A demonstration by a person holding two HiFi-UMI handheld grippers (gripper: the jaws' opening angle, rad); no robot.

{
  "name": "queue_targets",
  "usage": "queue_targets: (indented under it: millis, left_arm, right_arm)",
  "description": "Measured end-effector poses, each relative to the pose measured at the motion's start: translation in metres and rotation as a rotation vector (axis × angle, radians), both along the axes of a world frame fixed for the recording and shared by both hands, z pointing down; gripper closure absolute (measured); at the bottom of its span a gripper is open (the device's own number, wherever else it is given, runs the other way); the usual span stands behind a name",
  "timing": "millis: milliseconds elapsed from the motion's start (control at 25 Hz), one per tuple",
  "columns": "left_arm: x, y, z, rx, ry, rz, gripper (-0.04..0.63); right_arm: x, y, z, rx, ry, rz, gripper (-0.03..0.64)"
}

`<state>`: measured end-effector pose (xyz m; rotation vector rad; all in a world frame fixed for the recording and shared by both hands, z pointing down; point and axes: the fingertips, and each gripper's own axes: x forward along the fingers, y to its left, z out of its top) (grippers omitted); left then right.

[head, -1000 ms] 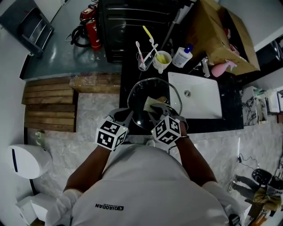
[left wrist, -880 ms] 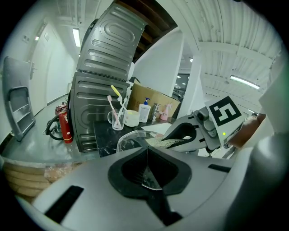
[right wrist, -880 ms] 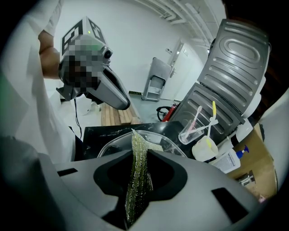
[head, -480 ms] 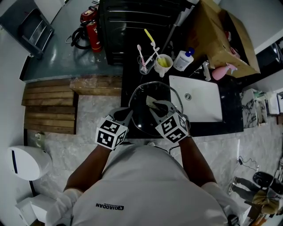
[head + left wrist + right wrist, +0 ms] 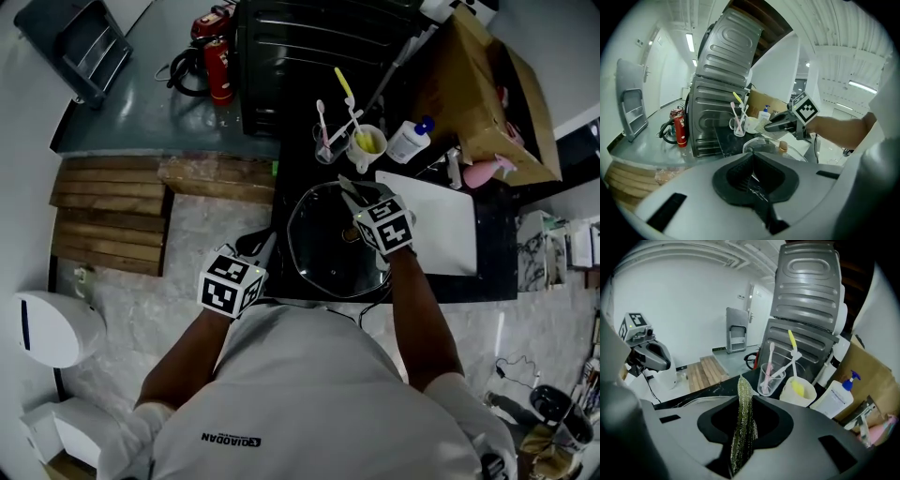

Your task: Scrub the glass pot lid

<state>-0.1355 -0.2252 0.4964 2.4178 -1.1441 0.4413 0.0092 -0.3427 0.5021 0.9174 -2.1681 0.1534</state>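
Note:
The round glass pot lid (image 5: 323,253) with its brown knob (image 5: 350,234) is held over the black counter beside the sink. My left gripper (image 5: 265,247) is shut on the lid's near-left rim; in the left gripper view the jaws (image 5: 752,176) close on the wet glass edge (image 5: 768,143). My right gripper (image 5: 349,189) is at the lid's far edge, shut on a thin green scrub pad (image 5: 742,423) that stands upright between the jaws. The lid's rim (image 5: 701,401) shows just below and left of the pad.
Behind the lid stand a clear cup of toothbrushes (image 5: 324,142), a cream mug (image 5: 367,145) and a white pump bottle (image 5: 411,141). A white sink (image 5: 441,225) lies to the right, a cardboard box (image 5: 487,84) behind it. A black appliance (image 5: 309,47) and wooden slats (image 5: 108,216) are at left.
My right gripper has carried the scrub pad from the middle of the lid out to its far edge. The left gripper keeps its hold on the rim.

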Motion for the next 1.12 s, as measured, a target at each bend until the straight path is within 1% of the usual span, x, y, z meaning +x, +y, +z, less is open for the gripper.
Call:
queue_targets:
  millis: [120, 200, 360, 600, 800, 920, 1120]
  left_arm:
    - [-0.012, 0.001, 0.002, -0.006, 0.001, -0.026, 0.577]
    - [-0.017, 0.001, 0.002, -0.008, 0.004, -0.037, 0.578]
    - [-0.027, -0.001, 0.003, -0.01, 0.009, -0.053, 0.577]
    - [-0.038, -0.002, 0.005, -0.009, 0.007, -0.059, 0.577]
    - [-0.047, -0.001, 0.004, -0.005, 0.009, -0.06, 0.577]
    - [-0.051, 0.0, 0.005, -0.009, 0.012, -0.06, 0.577]
    - [-0.055, 0.003, 0.011, -0.025, 0.014, -0.056, 0.577]
  right_arm:
    - [0.012, -0.018, 0.019, -0.062, -0.009, 0.06, 0.525]
    - [0.02, -0.025, 0.031, -0.097, 0.006, 0.091, 0.525]
    - [0.024, -0.028, 0.047, -0.132, 0.049, 0.11, 0.523]
    - [0.009, -0.023, 0.067, -0.2, 0.085, 0.086, 0.52]
    - [-0.006, -0.019, 0.068, -0.226, 0.104, 0.059, 0.52]
    - [-0.016, -0.014, 0.068, -0.229, 0.126, 0.031, 0.52]
    - [-0.032, -0.001, 0.071, -0.208, 0.192, -0.019, 0.519]
